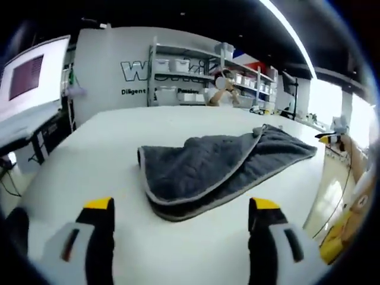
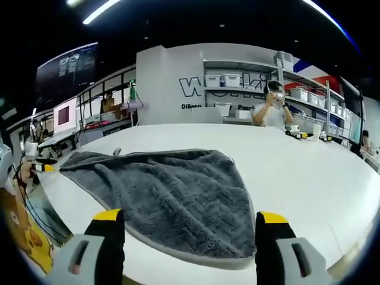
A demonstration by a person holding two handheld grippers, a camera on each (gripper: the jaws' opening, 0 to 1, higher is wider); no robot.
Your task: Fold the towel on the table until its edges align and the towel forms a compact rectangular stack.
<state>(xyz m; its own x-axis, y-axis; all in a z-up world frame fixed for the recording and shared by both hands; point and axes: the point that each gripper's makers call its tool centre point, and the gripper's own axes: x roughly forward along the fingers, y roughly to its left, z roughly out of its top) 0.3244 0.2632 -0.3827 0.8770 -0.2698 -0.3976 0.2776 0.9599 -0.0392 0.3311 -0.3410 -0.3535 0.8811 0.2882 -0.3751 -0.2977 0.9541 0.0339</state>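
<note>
Grey towel [image 1: 222,166] lies rumpled on white table [image 1: 101,148]

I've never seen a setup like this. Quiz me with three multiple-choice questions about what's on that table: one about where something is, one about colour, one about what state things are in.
1. Where does the towel lie?
A. on the white table
B. on a shelf
C. on the floor

2. What colour is the towel?
A. red
B. dark grey with a lighter edge
C. yellow

3. How do the two grippers stand?
A. both clamped on the towel
B. one holding a cup
C. both open and holding nothing

Answers:
1 A: the towel lies spread across the tabletop in both views.
2 B: the cloth is dark grey with a pale grey trim along its border.
3 C: the left gripper and the right gripper each show a wide gap between their yellow-tipped jaws, with the towel lying beyond them ungripped.
</note>
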